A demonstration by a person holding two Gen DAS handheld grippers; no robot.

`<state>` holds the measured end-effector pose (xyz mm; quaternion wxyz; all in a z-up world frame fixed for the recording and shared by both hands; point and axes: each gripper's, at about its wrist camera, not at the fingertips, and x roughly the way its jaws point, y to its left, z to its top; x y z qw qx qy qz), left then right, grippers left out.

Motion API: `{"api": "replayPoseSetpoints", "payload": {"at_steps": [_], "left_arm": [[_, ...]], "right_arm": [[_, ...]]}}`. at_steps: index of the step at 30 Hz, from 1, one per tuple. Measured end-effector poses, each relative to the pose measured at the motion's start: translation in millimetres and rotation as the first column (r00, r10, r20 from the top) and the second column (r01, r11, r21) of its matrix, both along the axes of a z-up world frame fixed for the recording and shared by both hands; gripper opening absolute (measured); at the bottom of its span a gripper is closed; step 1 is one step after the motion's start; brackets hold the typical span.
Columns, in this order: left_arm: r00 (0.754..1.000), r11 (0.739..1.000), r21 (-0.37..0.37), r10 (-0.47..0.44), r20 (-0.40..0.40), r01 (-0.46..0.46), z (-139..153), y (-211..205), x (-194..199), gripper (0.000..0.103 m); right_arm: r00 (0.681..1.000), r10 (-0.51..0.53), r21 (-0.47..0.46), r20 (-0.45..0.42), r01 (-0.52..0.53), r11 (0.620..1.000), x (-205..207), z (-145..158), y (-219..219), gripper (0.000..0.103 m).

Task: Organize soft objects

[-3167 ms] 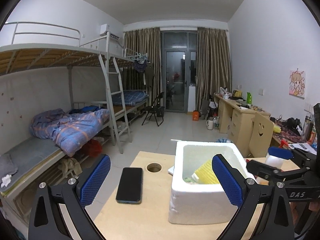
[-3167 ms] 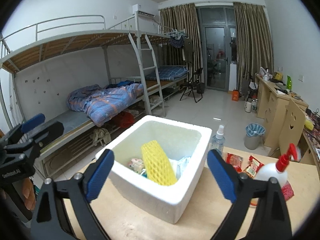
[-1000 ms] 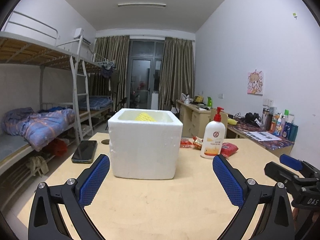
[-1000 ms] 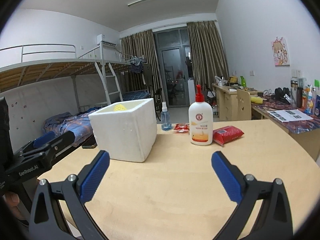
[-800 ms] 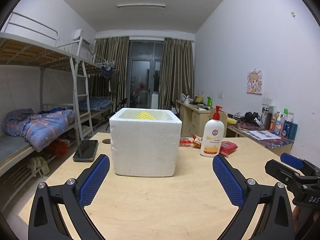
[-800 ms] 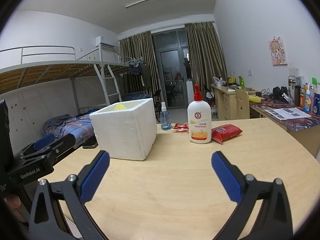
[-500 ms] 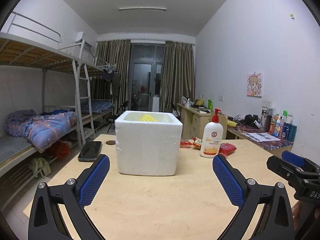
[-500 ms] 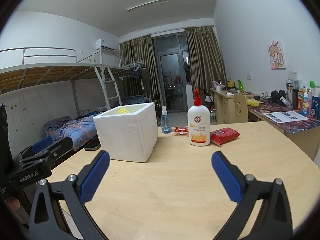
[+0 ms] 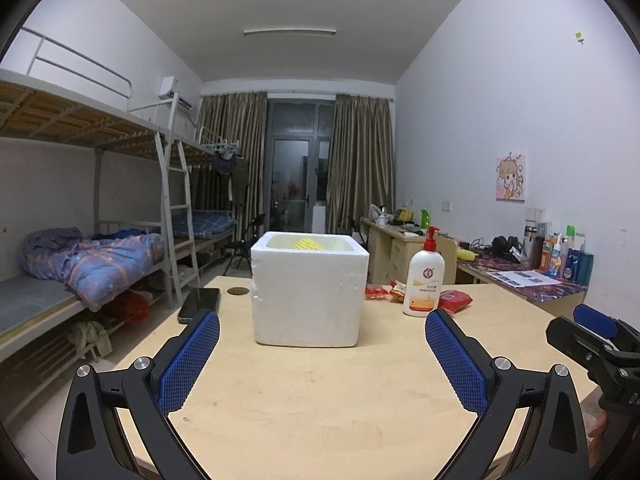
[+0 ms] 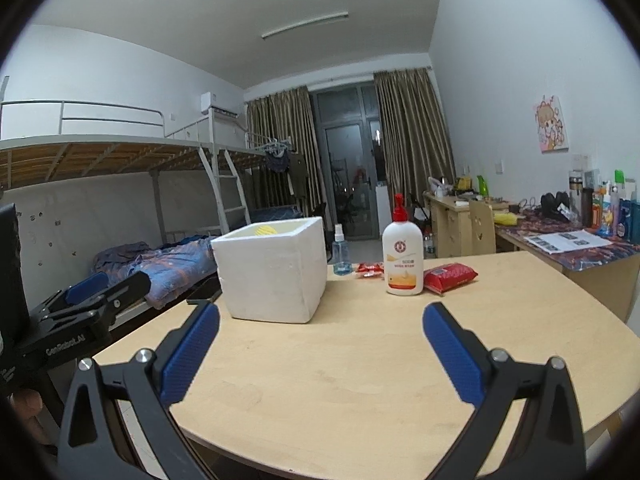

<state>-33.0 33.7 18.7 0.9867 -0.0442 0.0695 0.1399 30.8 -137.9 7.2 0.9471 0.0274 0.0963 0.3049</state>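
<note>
While both tools hover low over the near edge of the pale wooden table point(image 9: 304, 396), the left gripper point(image 9: 322, 354) has its jaws spread wide with nothing between them, and the right gripper point(image 10: 320, 344) likewise has its jaws wide apart and empty. Each gripper shows at the margin of the other's view, the two held side by side and well apart.

Farther in, a white foam box point(image 9: 310, 292) stands upright on the table, ahead of the left gripper and slightly left of the right one. A yellow foam net point(image 9: 306, 244), the soft thing in view, pokes just above the box's rim from inside it. A dark phone point(image 9: 200, 304) lies flat on the table to the left of the box.

To the right of the box stands a white pump bottle point(image 10: 402, 258) with a red top. A red packet point(image 10: 450, 274) lies just beside it on its right, small red wrappers point(image 10: 370, 268) lie behind it, and a clear spray bottle point(image 10: 341, 252) stands between the box and the wrappers.

Beyond the table are a bunk bed point(image 9: 92, 248) with a rumpled blue quilt along the left wall and curtains point(image 9: 360, 160) flanking a glass door at the far end.
</note>
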Motion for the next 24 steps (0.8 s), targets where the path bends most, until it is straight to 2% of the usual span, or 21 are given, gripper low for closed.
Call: {"api": "replayPoseSetpoints", "payload": {"at_steps": [5,9,17,24], "left_arm": [[1.0,1.0,-0.012,0.001,0.014,-0.001,0.6,0.2,-9.3,0.103],[1.0,1.0,0.005,0.001,0.013,-0.001,1.7,-1.5,-9.9,0.103],[1.0,1.0,0.01,0.008,-0.03,-0.007,-4.2,-1.6,-4.2,0.103],[0.999,1.0,0.023,0.003,-0.037,-0.002,-6.0,-5.0,-3.9,0.103]], "right_arm": [[1.0,-0.007,-0.002,0.006,0.007,1.0,-3.6,0.0,1.9,0.103],[1.0,-0.013,0.002,0.01,0.013,1.0,-2.0,-1.3,2.9,0.103],[1.0,-0.014,-0.017,0.003,0.014,1.0,-0.6,-2.9,7.4,0.103],[1.0,-0.008,-0.02,0.005,0.008,1.0,-3.7,-2.2,6.5,0.103]]}}
